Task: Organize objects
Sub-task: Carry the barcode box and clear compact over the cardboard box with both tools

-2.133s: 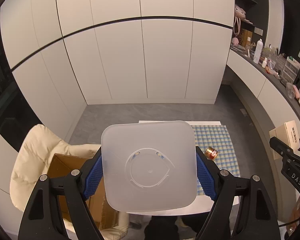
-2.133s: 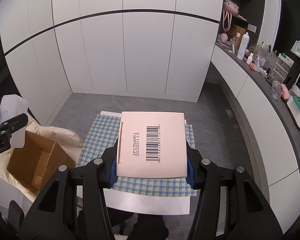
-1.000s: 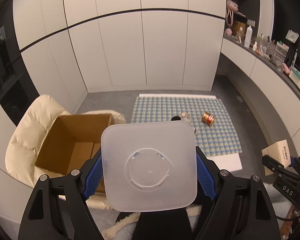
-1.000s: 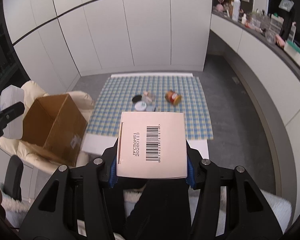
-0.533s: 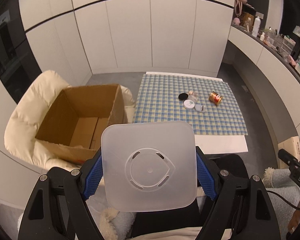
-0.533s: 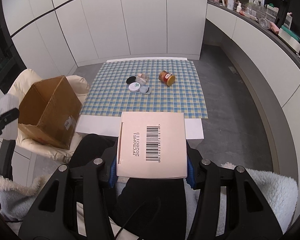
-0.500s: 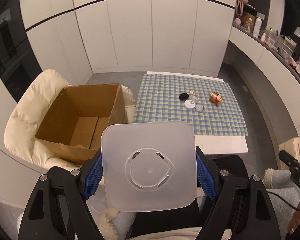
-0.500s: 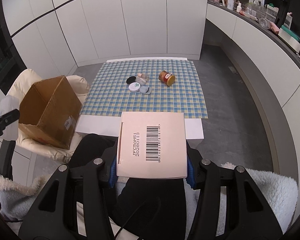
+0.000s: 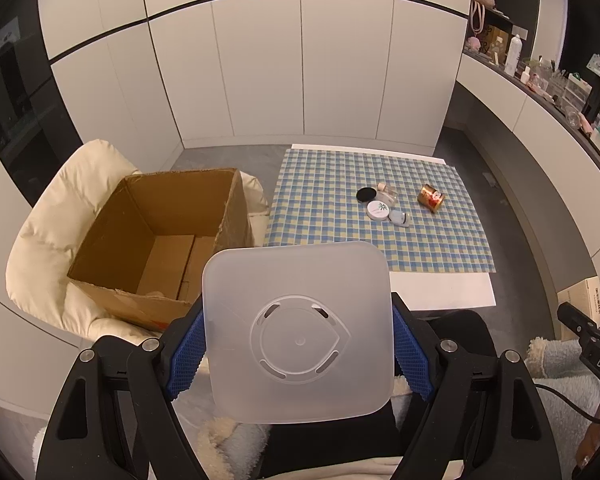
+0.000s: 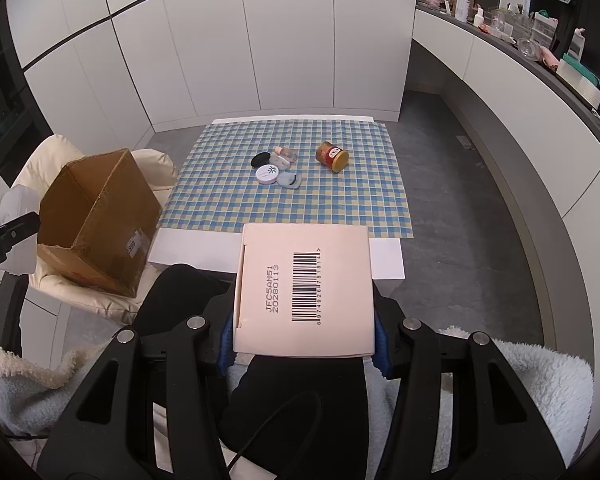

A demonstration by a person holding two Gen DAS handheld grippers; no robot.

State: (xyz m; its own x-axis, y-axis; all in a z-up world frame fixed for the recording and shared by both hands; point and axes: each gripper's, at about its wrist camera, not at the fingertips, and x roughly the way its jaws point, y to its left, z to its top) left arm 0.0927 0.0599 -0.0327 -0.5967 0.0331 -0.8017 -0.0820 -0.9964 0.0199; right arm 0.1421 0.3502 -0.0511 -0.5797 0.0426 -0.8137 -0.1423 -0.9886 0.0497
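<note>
White cupboards back a checked tablecloth (image 9: 340, 184) with small jars unsorted, brown cardboard box (image 9: 160, 240) near-empty; left gripper (image 9: 298, 344) clamps a frosted square plastic lid (image 9: 298, 332), right gripper (image 10: 302, 336) a pale barcoded carton (image 10: 304, 292).

From my left wrist camera, the table (image 9: 440, 294) sits at twelve o'clock with the cloth (image 9: 328, 200) on it. On the cloth, the can (image 9: 431, 198) lies at three o'clock of the lids (image 9: 380, 206). The box (image 9: 160, 240) rests on the chair (image 9: 56, 228), at nine o'clock of the table.

a low white table (image 10: 388, 258) carries a checked cloth (image 10: 340, 204) (small jars (image 10: 332, 156) and lids (image 10: 267, 174) clustered mid-cloth).
</note>
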